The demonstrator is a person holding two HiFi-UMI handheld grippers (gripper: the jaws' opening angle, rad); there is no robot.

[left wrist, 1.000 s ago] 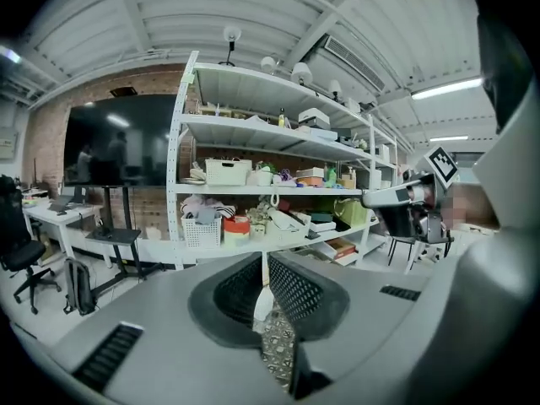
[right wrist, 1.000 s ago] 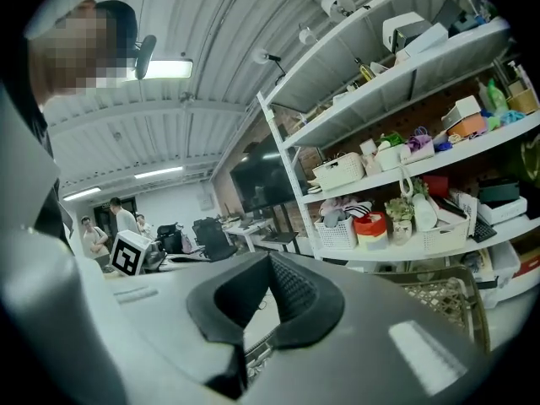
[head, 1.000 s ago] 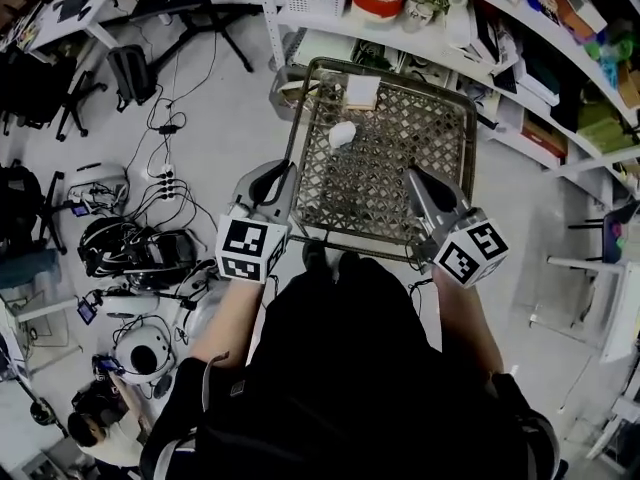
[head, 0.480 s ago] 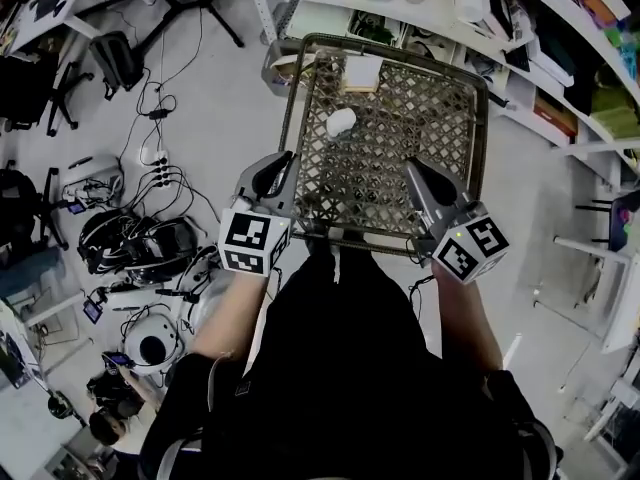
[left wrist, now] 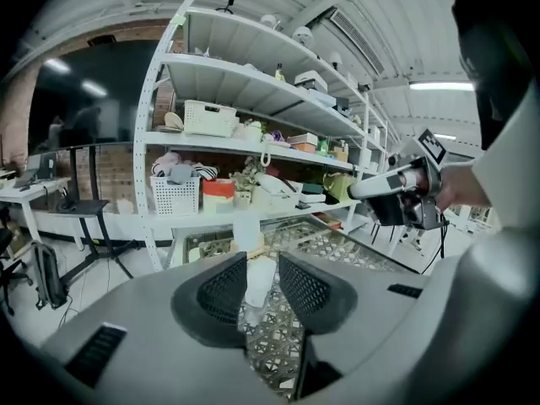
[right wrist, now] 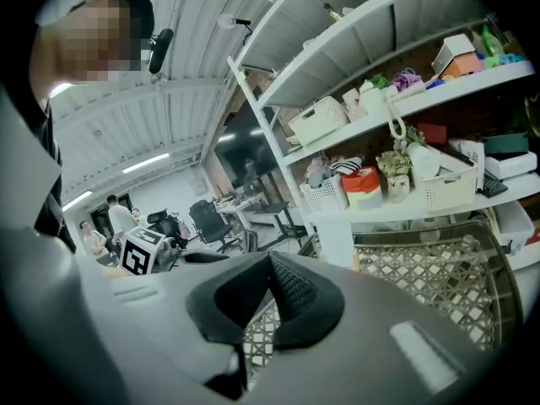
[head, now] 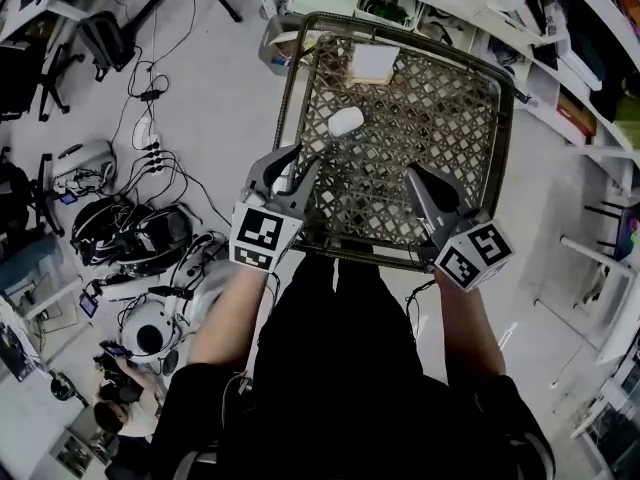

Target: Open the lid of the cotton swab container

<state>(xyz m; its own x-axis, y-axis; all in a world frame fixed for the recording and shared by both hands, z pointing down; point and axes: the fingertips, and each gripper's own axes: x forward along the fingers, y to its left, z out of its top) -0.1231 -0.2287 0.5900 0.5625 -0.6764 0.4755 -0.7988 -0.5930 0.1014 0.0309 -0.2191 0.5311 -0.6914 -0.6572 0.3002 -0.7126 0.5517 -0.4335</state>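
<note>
left gripper (head: 308,155), its jaws just opening, holds nothing; right gripper (head: 412,171) is closed, empty; white container (head: 346,121) lies on mesh table (head: 450,128).

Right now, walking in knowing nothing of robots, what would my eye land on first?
A brown metal lattice table fills the head view's middle, with a small white oval container lying on its far left part. At its near edge hover two grey hand-held grippers with black-and-white marker cubes: the left gripper, its jaws just opening with nothing between them, and the right gripper, shut.
</note>
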